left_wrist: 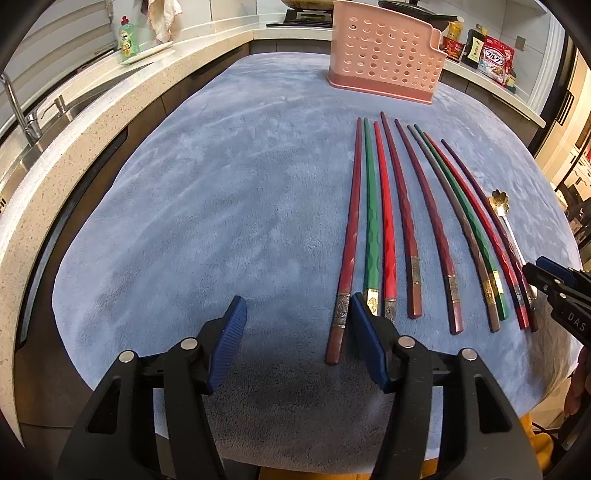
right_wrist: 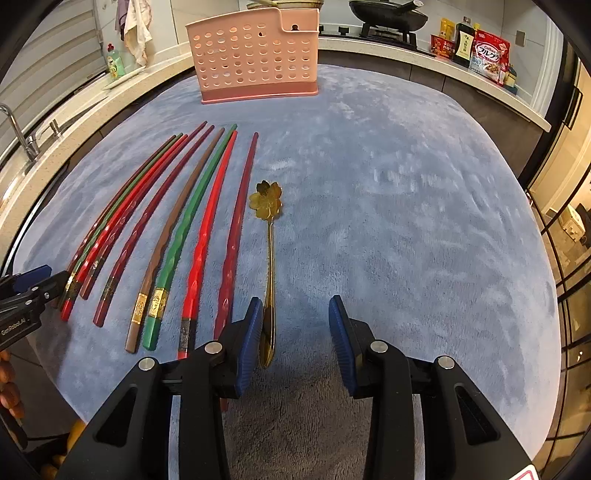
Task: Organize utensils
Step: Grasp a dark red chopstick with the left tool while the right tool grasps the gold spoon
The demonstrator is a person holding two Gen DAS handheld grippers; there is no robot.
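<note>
Several chopsticks in dark red, green, red and brown lie side by side on a blue fleece cloth (left_wrist: 221, 203). In the left wrist view my left gripper (left_wrist: 297, 306) is open. The handle end of the leftmost dark red chopstick (left_wrist: 349, 240) lies between its jaws, close to the right pad (left_wrist: 364, 332). In the right wrist view my right gripper (right_wrist: 295, 306) is open. The handle of a gold flower-bowl spoon (right_wrist: 270, 258) lies between its jaws, along the left pad (right_wrist: 251, 332), and the other pad stands well apart. A pink perforated utensil holder (right_wrist: 255, 55) stands upright at the cloth's far end.
A stone counter wraps around behind, with a sink and faucet (left_wrist: 18, 110) and a dish soap bottle (left_wrist: 128, 37) at left. Food packets (right_wrist: 489, 55) and a wok (right_wrist: 388, 16) on a stove sit at the back right. The cloth (right_wrist: 406, 203) spreads right of the spoon.
</note>
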